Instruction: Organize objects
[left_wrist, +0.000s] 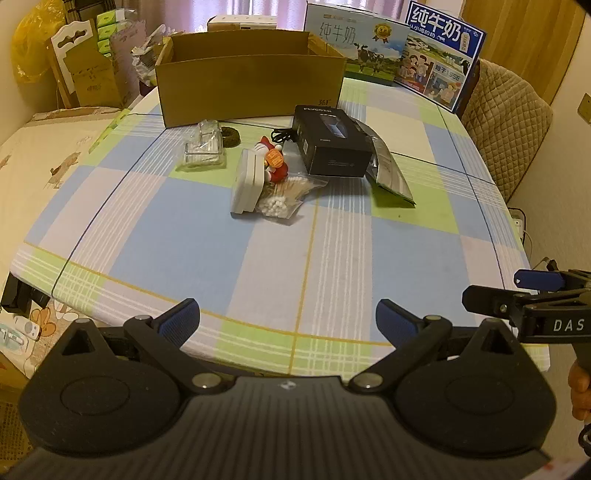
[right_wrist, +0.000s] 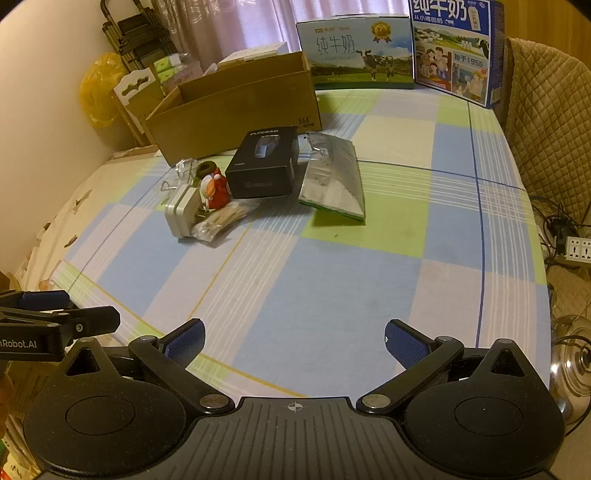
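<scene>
Hovering over the near edge of the bench (left_wrist: 332, 258), both tools are spread wide and carry nothing: left tool (left_wrist: 288, 319), right tool (right_wrist: 294, 338). Only the left view shows the clear swab case (left_wrist: 204, 147) plainly; the right view alone shows a wall socket strip (right_wrist: 578, 248). Black box (right_wrist: 264, 164), toy figure (right_wrist: 215, 188) and cotton swab bag (left_wrist: 284, 195) cluster mid-bench before the cardboard box (left_wrist: 251, 86) at the far edge.

A checked cloth covers the bench (left_wrist: 314, 258). On it lie an open cardboard box (left_wrist: 251, 85), a black product box (left_wrist: 330, 142), a silver pouch (left_wrist: 388, 170), a white case (left_wrist: 247, 184), bagged cotton swabs (left_wrist: 284, 199) and two milk cartons (left_wrist: 354, 44).
</scene>
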